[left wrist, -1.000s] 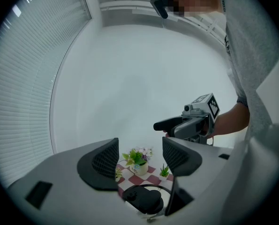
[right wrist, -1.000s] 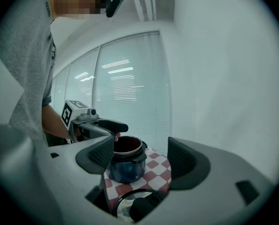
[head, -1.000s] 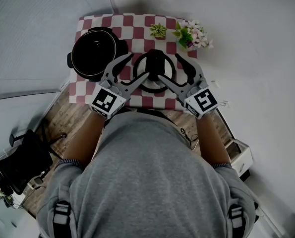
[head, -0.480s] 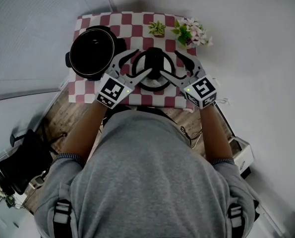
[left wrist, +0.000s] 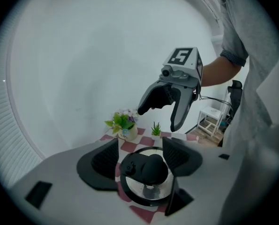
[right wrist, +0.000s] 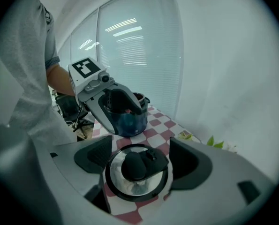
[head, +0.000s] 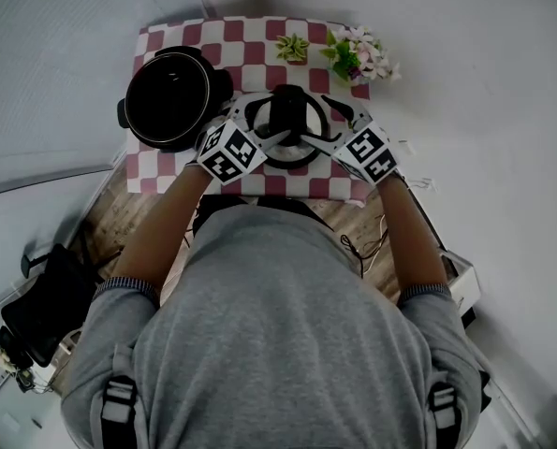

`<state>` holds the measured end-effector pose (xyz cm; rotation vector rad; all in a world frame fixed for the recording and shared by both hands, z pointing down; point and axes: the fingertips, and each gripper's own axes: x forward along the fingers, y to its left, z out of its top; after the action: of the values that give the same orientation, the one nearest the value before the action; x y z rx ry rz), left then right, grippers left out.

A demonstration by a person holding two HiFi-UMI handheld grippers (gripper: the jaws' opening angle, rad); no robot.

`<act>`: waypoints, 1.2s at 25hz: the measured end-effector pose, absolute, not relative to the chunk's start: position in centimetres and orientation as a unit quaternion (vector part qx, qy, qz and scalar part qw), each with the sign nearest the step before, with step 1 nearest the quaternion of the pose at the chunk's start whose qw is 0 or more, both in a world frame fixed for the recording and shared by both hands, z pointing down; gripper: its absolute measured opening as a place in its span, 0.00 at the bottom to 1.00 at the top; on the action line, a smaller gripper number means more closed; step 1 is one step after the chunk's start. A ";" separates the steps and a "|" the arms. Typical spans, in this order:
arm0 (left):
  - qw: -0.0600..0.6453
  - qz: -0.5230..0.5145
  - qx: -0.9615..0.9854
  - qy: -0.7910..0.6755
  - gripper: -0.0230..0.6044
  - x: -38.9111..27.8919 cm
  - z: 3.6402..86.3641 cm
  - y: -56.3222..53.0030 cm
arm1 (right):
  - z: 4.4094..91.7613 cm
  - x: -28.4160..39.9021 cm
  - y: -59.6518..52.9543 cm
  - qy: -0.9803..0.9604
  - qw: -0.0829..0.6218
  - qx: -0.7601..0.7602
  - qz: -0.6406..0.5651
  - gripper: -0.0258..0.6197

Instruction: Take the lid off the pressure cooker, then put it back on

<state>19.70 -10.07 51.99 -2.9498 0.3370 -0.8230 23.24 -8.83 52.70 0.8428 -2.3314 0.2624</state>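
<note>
Lid [right wrist: 130, 189], round mirror-bright steel with black domed knob [right wrist: 133, 165], on checked cloth [head: 250, 54]

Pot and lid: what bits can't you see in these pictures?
- Pot inside: head view, too dark to tell what it holds.
- Lid sides: head view, the left gripper and right gripper cover them.
- Pot's body: right gripper view, the left gripper stands in front of it.
- Flowers: left gripper view, too small and blurred to tell their kind.
</note>
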 end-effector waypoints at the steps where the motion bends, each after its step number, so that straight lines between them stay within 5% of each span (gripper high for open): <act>1: 0.034 -0.279 -0.955 0.099 0.54 19.9 52.6 -9.9 | 53.3 23.1 -8.8 -0.885 0.330 0.313 0.101 0.66; 15: 0.050 -0.460 -0.887 -0.008 0.54 21.0 63.8 -8.8 | 64.3 22.5 -7.2 -0.844 0.476 0.193 0.155 0.66; 30: 0.035 -0.515 -0.854 -0.067 0.54 20.7 69.7 -8.2 | 70.8 21.4 -7.2 -0.811 0.551 0.141 0.137 0.63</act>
<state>20.73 -8.19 69.65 -2.6242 -0.2053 -1.5818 21.40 -7.21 70.77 0.3331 -1.9179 0.3245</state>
